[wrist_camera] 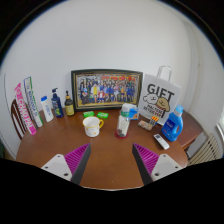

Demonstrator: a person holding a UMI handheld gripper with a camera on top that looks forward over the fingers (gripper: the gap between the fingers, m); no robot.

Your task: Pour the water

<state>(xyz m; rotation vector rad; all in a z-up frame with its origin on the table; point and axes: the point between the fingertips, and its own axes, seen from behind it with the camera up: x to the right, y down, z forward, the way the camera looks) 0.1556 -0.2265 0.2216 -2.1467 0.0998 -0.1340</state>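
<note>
While hovering above the near edge of a brown table (105, 160), gripper (112, 163) standing released, fingers spread wide, nothing between them; purple pads (76, 158) facing inward.

Sitting well beyond the fingers, mid-table: cream mug (92, 126) with handle to one side. Just behind it, small green thing (101, 116), kind not clear. Beside the mug, a small clear bottle (122, 124) standing upright, label too small to read. Behind that, blue-and-white carton (129, 110), print unreadable.

Leaning against the white wall at the back: framed photo (106, 88) of a large group, dark frame. Next to it, white gift bag (160, 100) reading "GIFT" in bold black letters, smaller script below not legible, handle sticking up.

Standing in front of the bag: blue jug (173, 124) with handle, detergent type, label unreadable. Lying near it, a white remote (161, 141) and some small dark items, not identifiable.

Lining up at the other end of the table: dark bottle (69, 103) with yellow label, white spray bottle (46, 107), a further bottle or two, and a tall flat pack (30, 97) with pink and green print, text not readable. Chair back (17, 117) showing past that end.

Water vessel for pouring: most likely the clear bottle or mug, both resting on the table, apart from the fingers.
</note>
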